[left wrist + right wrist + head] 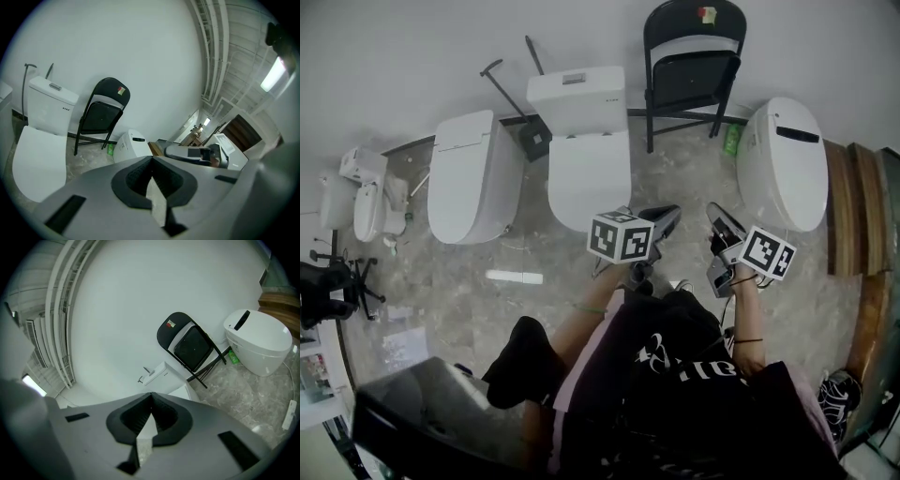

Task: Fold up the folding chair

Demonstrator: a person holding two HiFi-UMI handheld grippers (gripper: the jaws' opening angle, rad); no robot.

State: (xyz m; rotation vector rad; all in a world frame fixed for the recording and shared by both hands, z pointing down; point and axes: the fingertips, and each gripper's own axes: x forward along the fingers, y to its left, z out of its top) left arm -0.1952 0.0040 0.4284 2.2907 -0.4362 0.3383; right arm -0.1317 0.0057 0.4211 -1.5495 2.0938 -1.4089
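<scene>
Left gripper (151, 161) and right gripper (150, 397): my jaws are pressed together on both, with nothing between them. Ahead of both and well apart, the folding chair (694, 70) stands against the wall. It is black with legs spread, apparently unfolded. Toilet (783, 159) sits just beside it. Risk: closed jaws cannot take the frame, and a one-sided pull could tip the chair onto that toilet.

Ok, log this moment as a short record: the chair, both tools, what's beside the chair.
folding chair: standing on its legs at the wall, untouched
left tool: jaws together, empty, clear of the chair
right tool: jaws together, empty, clear of the chair
beside chair: white toilet on one side, second toilet on the other, green bottle by its leg
</scene>
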